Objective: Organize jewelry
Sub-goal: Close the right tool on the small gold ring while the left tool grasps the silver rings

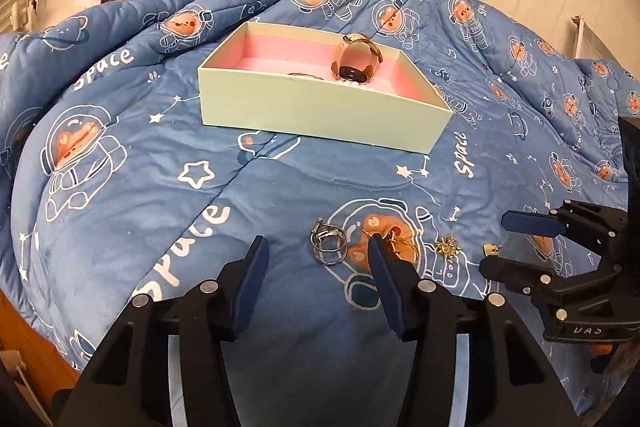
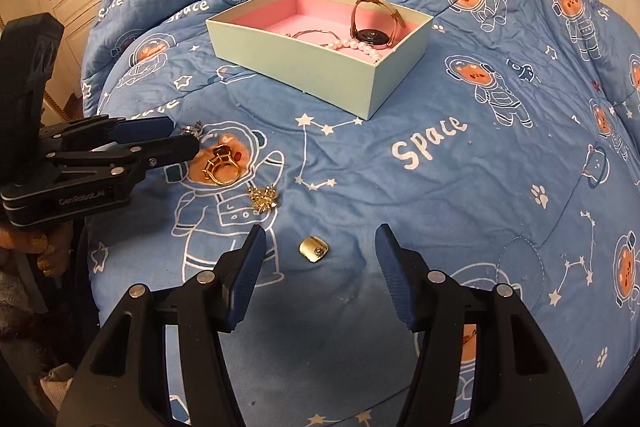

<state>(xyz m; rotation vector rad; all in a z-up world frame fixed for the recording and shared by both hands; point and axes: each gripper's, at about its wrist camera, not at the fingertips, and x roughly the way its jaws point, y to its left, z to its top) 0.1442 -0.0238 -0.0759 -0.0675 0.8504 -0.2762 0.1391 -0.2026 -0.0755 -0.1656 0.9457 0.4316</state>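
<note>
We're mid-pickup: loose pieces on the quilt (image 1: 120, 155) need to go into the box (image 1: 320, 107).

Left tongs (image 1: 316, 259): part-open, clenched on nothing. Silver rings (image 1: 329, 242) lie between the fingers just ahead of the tips, nearer the right finger, with no pad contact visible. Gold ring (image 1: 404, 245) sits just right of the right finger, partly hidden by it. Gold star piece (image 1: 448, 247) is further right, toward the right tongs.

Right tongs (image 2: 320, 251): released, jaws apart. Gold square piece (image 2: 314, 249) lies between the fingers, roughly centred, touching neither pad. Star piece (image 2: 263, 201) is ahead-left of the left finger.

Box sits well ahead of both tongs, open. It already holds a watch (image 2: 374, 21) standing on edge, pearls (image 2: 356, 46) and a thin bangle (image 2: 314, 34).

Judgement on next move:
- Left: shift so the rings are centred, go lower, then close. The rings lie flat on soft quilt, so the tips likely need to press into the fabric. Risk: catching only one of the rings, or nudging the gold ring.
- Right: drop straight down and close on the square piece. It's small and flat, so it may slip or sink into the quilt.
- Then lift and carry forward to the box; the left half looks freer.
</note>
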